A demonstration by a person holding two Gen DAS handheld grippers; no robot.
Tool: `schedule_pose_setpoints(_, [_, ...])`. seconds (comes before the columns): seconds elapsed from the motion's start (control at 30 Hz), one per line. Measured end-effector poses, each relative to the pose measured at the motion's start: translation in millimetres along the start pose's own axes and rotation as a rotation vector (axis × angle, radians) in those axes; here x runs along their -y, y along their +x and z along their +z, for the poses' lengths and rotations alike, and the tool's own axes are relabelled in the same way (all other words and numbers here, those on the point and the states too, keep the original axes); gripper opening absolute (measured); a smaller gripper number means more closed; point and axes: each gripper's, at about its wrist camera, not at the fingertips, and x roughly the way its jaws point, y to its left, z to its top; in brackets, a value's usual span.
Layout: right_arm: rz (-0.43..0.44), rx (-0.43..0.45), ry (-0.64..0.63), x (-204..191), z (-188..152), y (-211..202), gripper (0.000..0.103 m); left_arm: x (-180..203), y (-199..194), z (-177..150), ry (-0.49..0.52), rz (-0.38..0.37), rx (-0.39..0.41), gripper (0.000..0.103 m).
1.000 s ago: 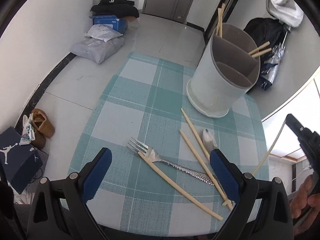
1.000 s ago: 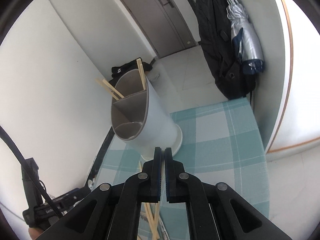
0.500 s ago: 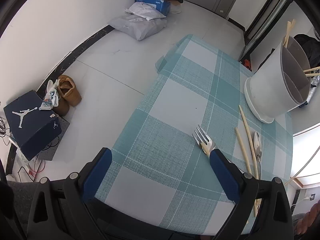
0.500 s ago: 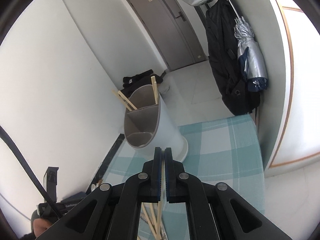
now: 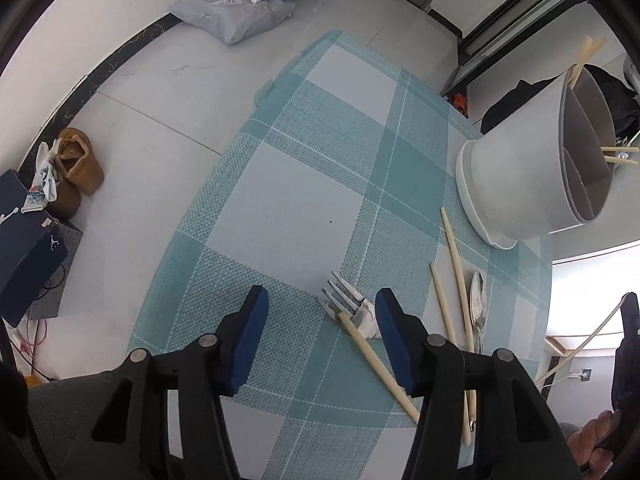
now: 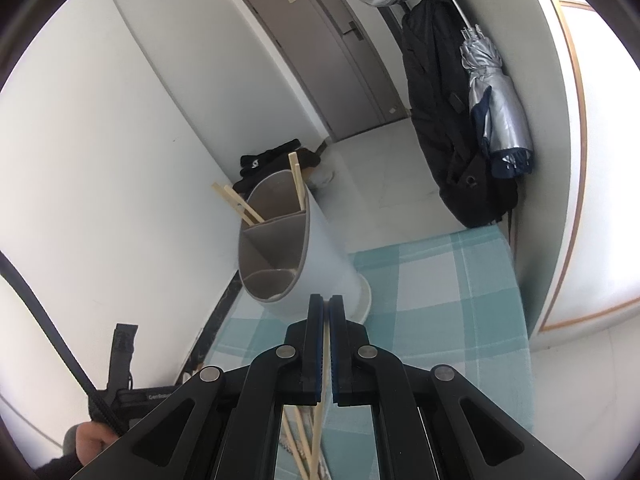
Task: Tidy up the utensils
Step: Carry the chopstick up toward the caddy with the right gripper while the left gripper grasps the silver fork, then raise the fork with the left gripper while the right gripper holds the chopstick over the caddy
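Left gripper (image 5: pixel 318 312) closing empty around fork (image 5: pixel 344 300) near table's (image 5: pixel 280 200) front edge for pickup; right gripper (image 6: pixel 325 320) clenched, idle

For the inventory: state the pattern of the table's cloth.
The cloth is a teal-and-white plaid check, clearest in the left wrist view.

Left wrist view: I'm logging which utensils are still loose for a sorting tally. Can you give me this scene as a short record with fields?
surface: checked teal tablecloth
holder: white divided utensil holder, upright at the cloth's far right
already in holder: chopsticks in two compartments
loose on cloth: fork, spoon, three chopsticks
overlap: one chopstick lies across the fork's neck
left tongs: closing, fork head between the jaws, pads not yet on it
right tongs: shut, nothing held
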Motion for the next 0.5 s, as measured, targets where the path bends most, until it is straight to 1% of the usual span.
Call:
schedule_pose_setpoints(0.03, [-0.001,0.000,0.000,0,0,0,0.002,2,0,2,0.007,0.015,-0.008,0.046])
schedule_pose_setpoints(0.07, [-0.001,-0.001,-0.002,0,0,0,0.002,4,0,3,0.010,0.010,-0.016,0.032])
schedule_pose_setpoints(0.1, [-0.001,-0.003,-0.004,-1,0,1,0.002,5,1,4,0.007,-0.010,-0.030,0.024])
schedule_pose_setpoints(0.13, [-0.001,-0.003,-0.005,-1,0,1,0.002,8,3,5,0.005,-0.019,-0.044,0.023])
schedule_pose_setpoints(0.17, [0.001,-0.004,-0.006,-2,0,1,0.002,9,4,6,0.005,-0.011,-0.049,0.023])
schedule_pose_setpoints(0.27, [0.001,-0.003,-0.011,-3,0,2,0.002,14,6,7,-0.002,0.030,-0.061,0.014])
schedule_pose_setpoints(0.3, [-0.001,-0.003,-0.014,-3,0,2,0.002,14,7,8,-0.016,0.036,-0.068,0.013])
schedule_pose_setpoints(0.43, [-0.003,-0.003,-0.017,-3,0,3,0.002,18,4,14,-0.037,0.048,-0.045,0.009])
schedule_pose_setpoints(0.5, [-0.003,-0.002,-0.016,-3,1,3,0.002,22,1,16,-0.024,0.057,-0.022,0.004])
